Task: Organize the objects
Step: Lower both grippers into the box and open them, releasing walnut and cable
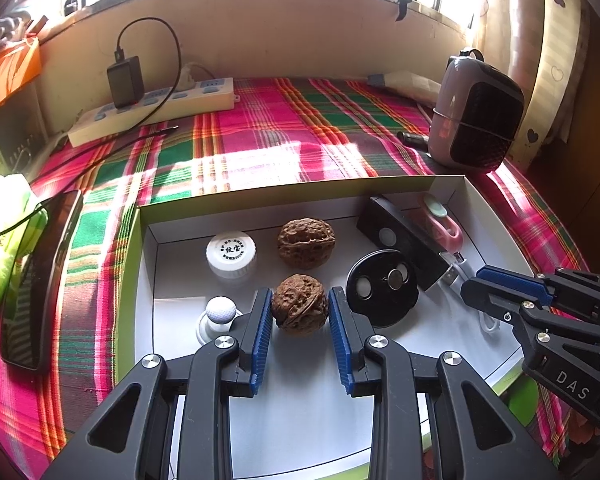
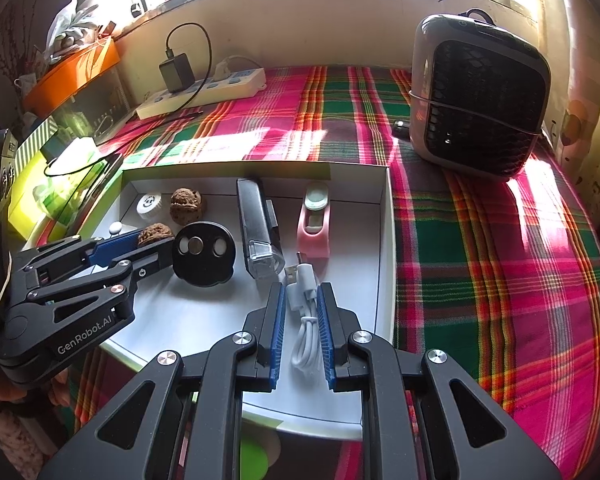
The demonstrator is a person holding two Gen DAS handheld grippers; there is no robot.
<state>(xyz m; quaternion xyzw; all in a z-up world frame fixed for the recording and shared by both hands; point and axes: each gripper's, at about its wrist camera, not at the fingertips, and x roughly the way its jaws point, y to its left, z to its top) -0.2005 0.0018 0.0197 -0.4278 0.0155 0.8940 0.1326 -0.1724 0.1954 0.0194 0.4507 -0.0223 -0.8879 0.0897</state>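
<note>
A white box (image 1: 466,196) on the plaid cloth holds two walnuts, a white cap (image 1: 231,253), a small white ball-topped piece (image 1: 219,312), a black disc (image 1: 382,286), a black rectangular device (image 1: 404,240), a pink device (image 1: 444,220) and a white USB cable (image 2: 306,312). My left gripper (image 1: 299,310) straddles the near walnut (image 1: 299,309), pads close to its sides with slight gaps. The far walnut (image 1: 306,242) lies behind. My right gripper (image 2: 302,308) straddles the cable, pads at its sides; contact is unclear. It also shows in the left wrist view (image 1: 500,292).
A grey heater (image 2: 480,96) stands on the cloth at the back right. A power strip (image 1: 152,110) with a black charger (image 1: 125,80) lies at the back left. A phone (image 1: 40,280) and a green pack (image 1: 4,240) lie left of the box.
</note>
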